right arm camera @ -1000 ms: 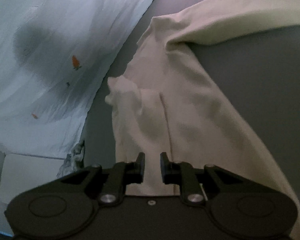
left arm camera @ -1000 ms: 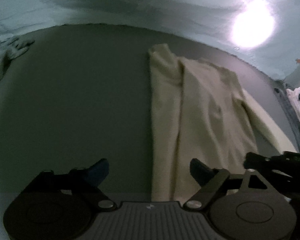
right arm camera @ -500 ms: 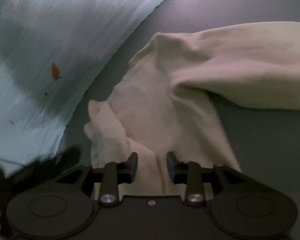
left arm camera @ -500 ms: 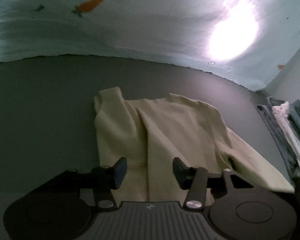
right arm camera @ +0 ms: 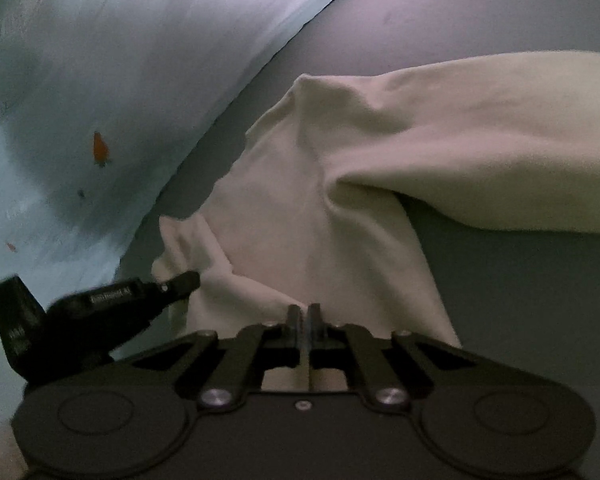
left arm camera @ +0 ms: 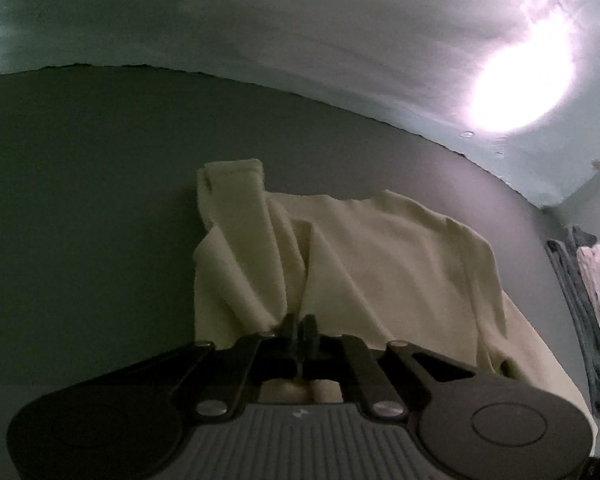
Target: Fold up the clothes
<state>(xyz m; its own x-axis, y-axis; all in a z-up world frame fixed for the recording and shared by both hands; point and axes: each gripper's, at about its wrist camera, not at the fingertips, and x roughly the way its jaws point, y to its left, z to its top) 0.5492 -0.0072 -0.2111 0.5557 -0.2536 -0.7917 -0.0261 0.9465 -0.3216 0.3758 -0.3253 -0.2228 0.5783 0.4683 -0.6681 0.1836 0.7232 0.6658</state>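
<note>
A cream long-sleeved top [left arm camera: 380, 260] lies rumpled on the grey surface [left arm camera: 80, 208]. My left gripper [left arm camera: 300, 326] is shut on a raised fold at the top's near edge, and the cloth pulls into ridges toward its fingers. In the right wrist view the same top [right arm camera: 300, 208] spreads ahead, with a sleeve [right arm camera: 480, 160] running off to the right. My right gripper [right arm camera: 304, 314] is shut on a fold of that cloth. The left gripper [right arm camera: 188, 280] shows at the left of this view, its tip at the top's bunched corner.
A pale blue sheet with small carrot prints [left arm camera: 300, 20] borders the grey surface at the back, with a bright light patch [left arm camera: 520, 84] on it. A pile of other clothes [left arm camera: 592, 280] lies at the right edge. The blue sheet [right arm camera: 80, 80] fills the left of the right wrist view.
The left gripper slid from bare grey surface onto the top and closed on a fold. The right gripper opened a little, then closed on the cloth. The left gripper came into the right wrist view.
</note>
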